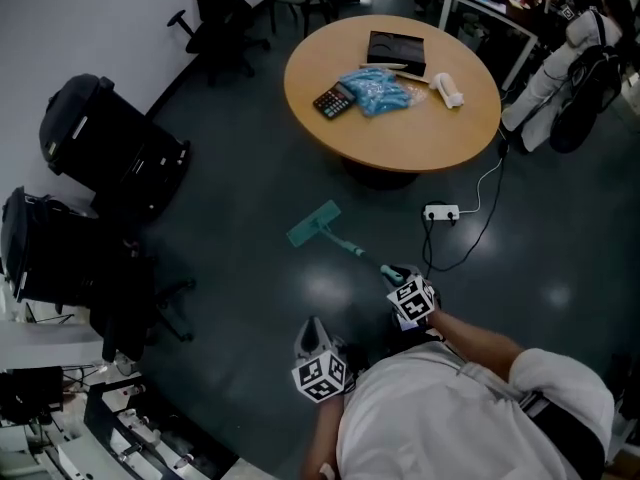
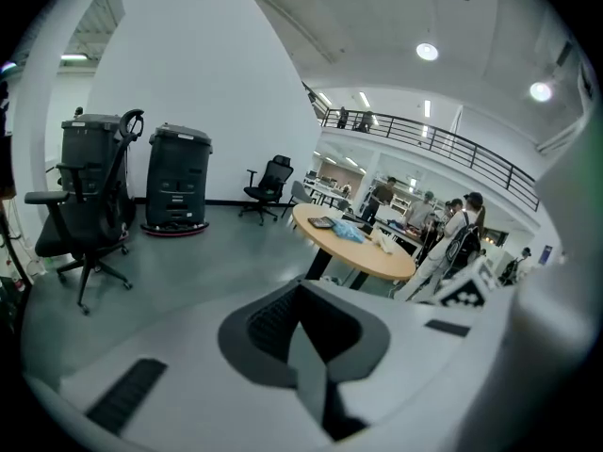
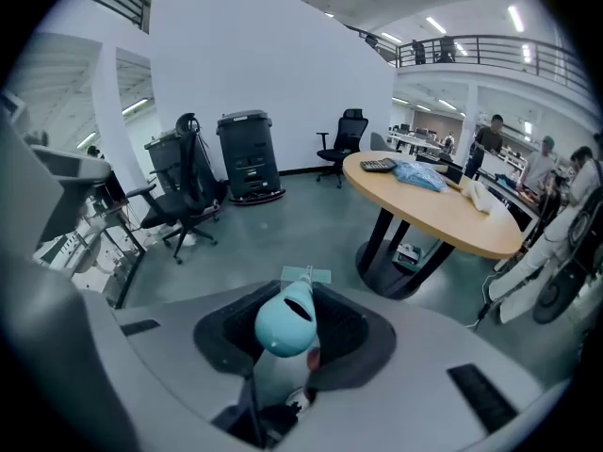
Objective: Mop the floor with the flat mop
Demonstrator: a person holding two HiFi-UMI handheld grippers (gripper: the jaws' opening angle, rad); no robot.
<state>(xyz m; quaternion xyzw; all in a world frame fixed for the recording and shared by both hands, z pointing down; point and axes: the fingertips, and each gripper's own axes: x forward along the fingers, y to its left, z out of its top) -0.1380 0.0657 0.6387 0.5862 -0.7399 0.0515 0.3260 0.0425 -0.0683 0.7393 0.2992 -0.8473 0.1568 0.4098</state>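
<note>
The flat mop lies low on the dark floor, its teal head (image 1: 313, 225) flat in front of the round table. Its thin handle (image 1: 352, 249) runs back to my right gripper (image 1: 397, 276), which is shut on the handle's teal end. In the right gripper view that rounded teal end (image 3: 285, 323) sits between the jaws, with the mop head (image 3: 306, 275) just beyond. My left gripper (image 1: 313, 330) hangs beside the person's body, apart from the mop. In the left gripper view its jaws (image 2: 311, 370) meet with nothing between them.
A round wooden table (image 1: 440, 138) holds a calculator (image 1: 333, 100), a blue bag (image 1: 378, 91) and a black box (image 1: 396, 51). A white power strip (image 1: 440, 211) and its cable lie on the floor to the mop's right. Black chairs and bins (image 1: 110, 143) stand at the left.
</note>
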